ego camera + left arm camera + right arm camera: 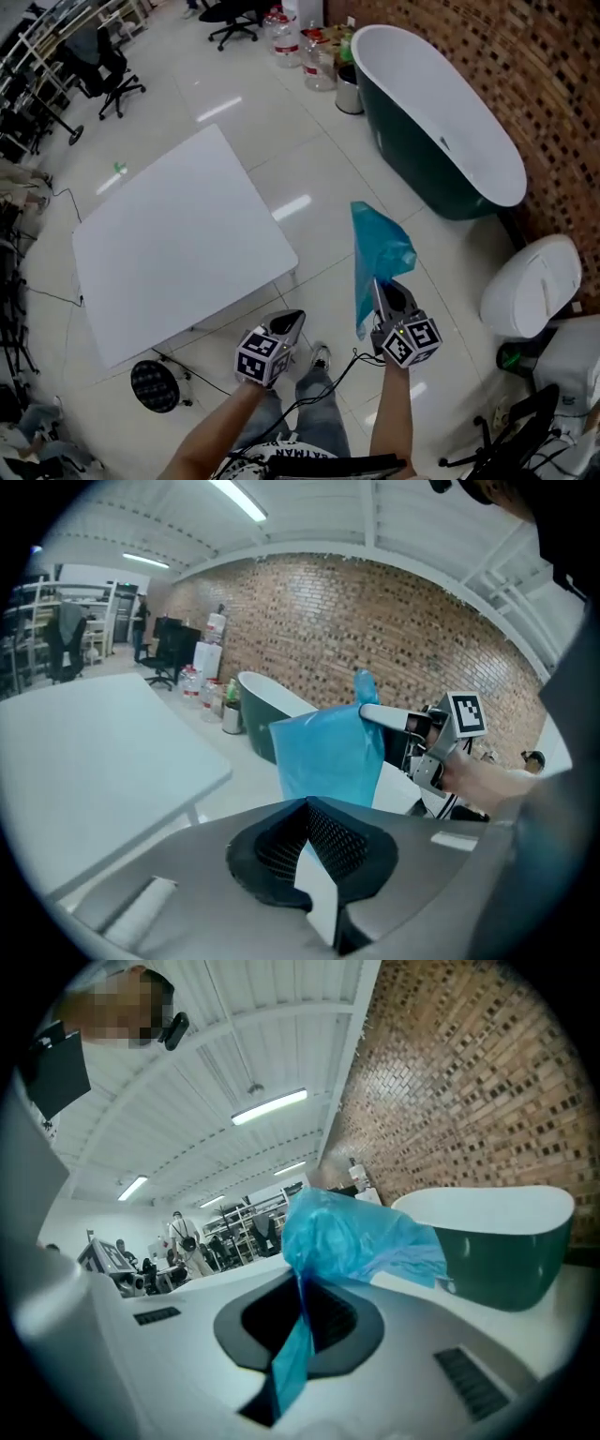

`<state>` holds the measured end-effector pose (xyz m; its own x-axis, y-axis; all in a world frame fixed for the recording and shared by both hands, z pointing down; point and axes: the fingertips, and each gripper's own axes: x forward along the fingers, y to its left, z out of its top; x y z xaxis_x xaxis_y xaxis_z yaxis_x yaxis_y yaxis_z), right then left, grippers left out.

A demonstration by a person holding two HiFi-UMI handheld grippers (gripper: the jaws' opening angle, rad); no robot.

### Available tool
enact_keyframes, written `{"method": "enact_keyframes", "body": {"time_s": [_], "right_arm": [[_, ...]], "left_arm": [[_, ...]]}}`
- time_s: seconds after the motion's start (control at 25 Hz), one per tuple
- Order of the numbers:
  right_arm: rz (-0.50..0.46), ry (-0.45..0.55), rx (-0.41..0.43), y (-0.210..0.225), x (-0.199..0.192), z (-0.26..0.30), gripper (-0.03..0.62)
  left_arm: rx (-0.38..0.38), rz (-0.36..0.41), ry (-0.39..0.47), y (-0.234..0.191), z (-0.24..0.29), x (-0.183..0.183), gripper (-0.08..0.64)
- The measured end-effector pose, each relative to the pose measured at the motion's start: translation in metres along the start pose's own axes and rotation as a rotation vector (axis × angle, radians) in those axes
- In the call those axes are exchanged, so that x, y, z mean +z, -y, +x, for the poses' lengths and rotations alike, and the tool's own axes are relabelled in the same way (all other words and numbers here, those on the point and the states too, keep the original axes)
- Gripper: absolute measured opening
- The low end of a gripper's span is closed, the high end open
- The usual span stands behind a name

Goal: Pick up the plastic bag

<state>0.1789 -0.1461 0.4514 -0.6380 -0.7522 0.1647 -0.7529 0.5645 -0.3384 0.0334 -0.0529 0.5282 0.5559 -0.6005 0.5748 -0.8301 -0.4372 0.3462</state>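
Note:
A blue plastic bag (377,251) hangs in the air, pinched at one edge by my right gripper (382,284), which is shut on it. In the right gripper view the bag (361,1237) bunches up past the jaws and a strip of it trails back between them (302,1283). My left gripper (289,323) is beside it on the left, jaws together and holding nothing. The left gripper view looks over its closed jaws (307,806) at the bag (328,752) and the right gripper (373,712) that holds it.
A white table (178,244) stands to the left. A dark green bathtub (441,122) lies against the brick wall on the right, with a white toilet (530,286) nearer. Bottles and a bin (349,89) stand at the tub's far end. Below the table is a round black stool (155,385).

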Motion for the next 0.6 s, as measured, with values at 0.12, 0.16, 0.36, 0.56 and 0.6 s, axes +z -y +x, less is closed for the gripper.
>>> {"method": "enact_keyframes", "body": {"time_s": [0.12,0.16,0.36,0.56,0.6], "right_arm": [[-0.057,0.010,0.070,-0.027,0.048,0.025,0.003],[-0.073,0.013,0.095,-0.035,0.062,0.033,0.003],[-0.173,-0.003,0.205,-0.074,0.113,0.088,0.003],[-0.302,-0.053,0.320,-0.121,0.138,0.172,0.003],[-0.331,-0.070,0.345,-0.132,0.142,0.192,0.003]], "left_arm": [[0.112,-0.051,0.088,-0.030,-0.042,0.036,-0.014],[0.152,-0.064,0.118,-0.041,-0.057,0.047,-0.014],[0.343,-0.136,0.241,-0.097,-0.133,0.079,-0.014],[0.492,-0.232,0.311,-0.141,-0.214,0.061,-0.014],[0.520,-0.256,0.321,-0.148,-0.229,0.051,-0.014]]}}
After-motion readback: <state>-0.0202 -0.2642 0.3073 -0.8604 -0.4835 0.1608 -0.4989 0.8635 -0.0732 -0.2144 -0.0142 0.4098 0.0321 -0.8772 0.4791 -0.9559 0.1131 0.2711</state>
